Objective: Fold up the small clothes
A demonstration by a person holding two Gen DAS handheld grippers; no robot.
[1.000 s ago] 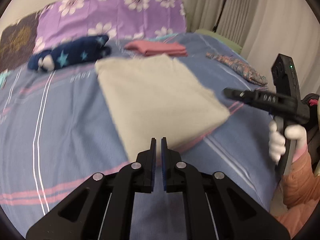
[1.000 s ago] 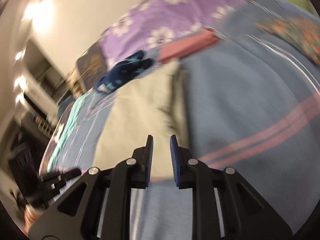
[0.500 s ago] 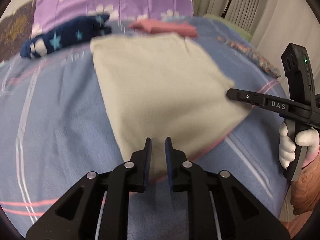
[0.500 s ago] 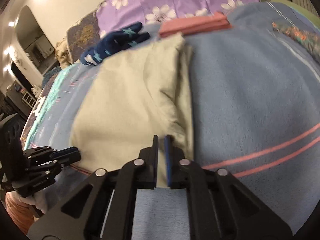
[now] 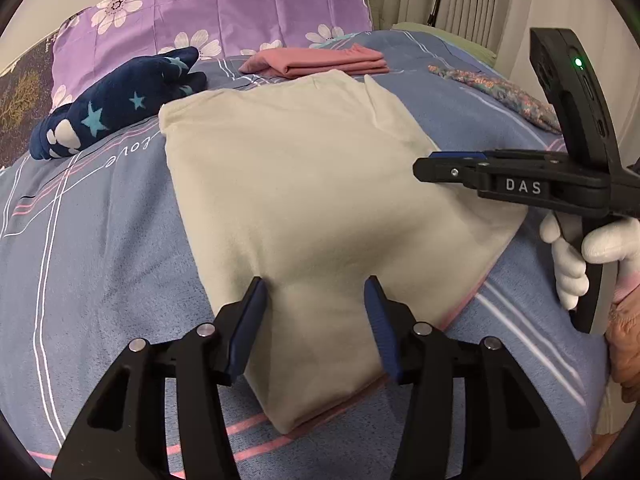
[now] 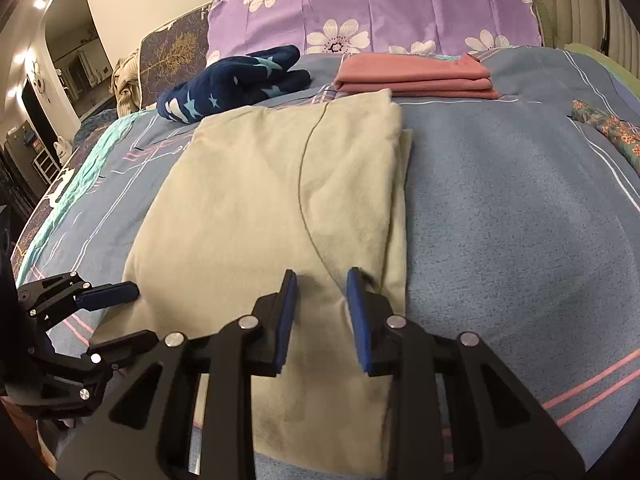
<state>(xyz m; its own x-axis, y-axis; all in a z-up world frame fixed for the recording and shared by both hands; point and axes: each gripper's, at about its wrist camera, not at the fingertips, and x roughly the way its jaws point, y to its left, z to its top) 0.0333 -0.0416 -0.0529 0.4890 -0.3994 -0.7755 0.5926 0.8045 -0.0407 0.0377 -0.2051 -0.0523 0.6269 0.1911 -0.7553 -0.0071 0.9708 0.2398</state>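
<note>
Presently | cream garment [image 5: 304, 200] laid flat on bed [image 5: 100, 240] for folding | left gripper [image 5: 316, 320], right gripper [image 6: 322, 312] jaws opening, nothing gripped, near hem straddled

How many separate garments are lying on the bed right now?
4: beige garment nearest, under both grippers; pink folded garment behind it; navy starred garment back left; floral garment far right. More may lie out of view.

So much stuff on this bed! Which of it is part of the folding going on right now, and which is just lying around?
In the job:
- large cream fabric garment, lying flat on the bed
- left gripper, jaws opening over its near edge
- right gripper, jaws opening over it

Lying about:
- folded pink cloth
- navy star-patterned soft garment
- floral patterned cloth
- purple flowered pillow
</note>
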